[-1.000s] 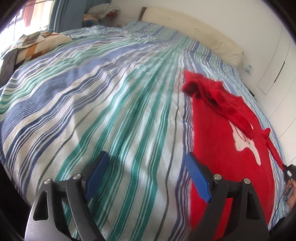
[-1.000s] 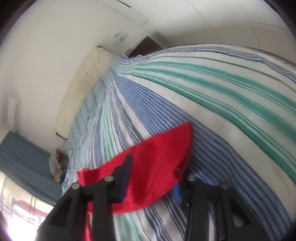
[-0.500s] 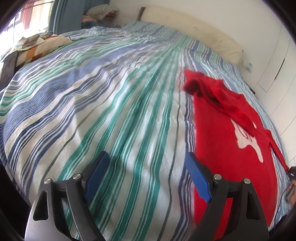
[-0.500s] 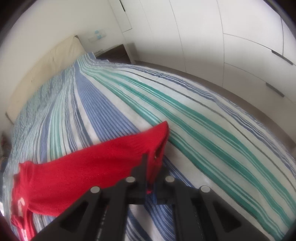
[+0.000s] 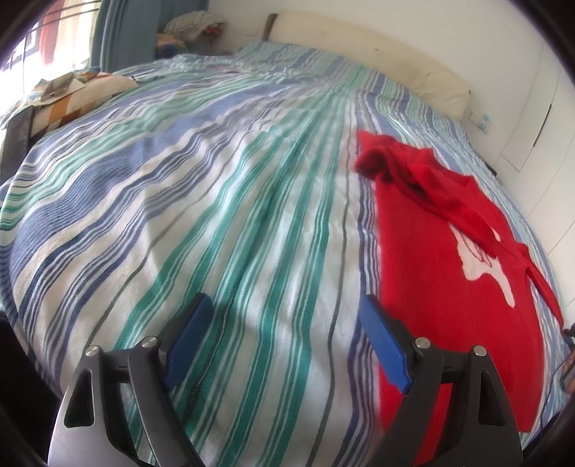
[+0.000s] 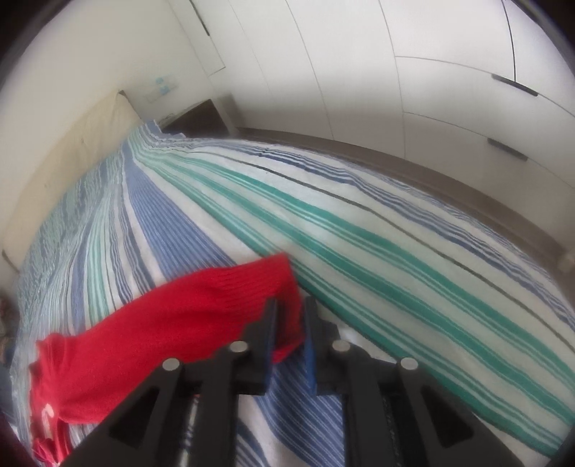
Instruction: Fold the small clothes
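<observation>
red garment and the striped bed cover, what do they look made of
Red garment: looks like a knit, probably wool or acrylic; fine ribbing shows along the edge clamped in the right gripper, and the surface is matte and soft. Striped bed cover: looks like thin woven cotton, matte, with small creases and printed or woven stripes. Fibre content cannot be confirmed.

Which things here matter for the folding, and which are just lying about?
For the job:
- red knitted sweater with white motif
- right gripper, shut on its sleeve
- left gripper, open

Lying about:
- patchwork cushion
- heap of clothes by the blue curtain
- cream headboard
</observation>
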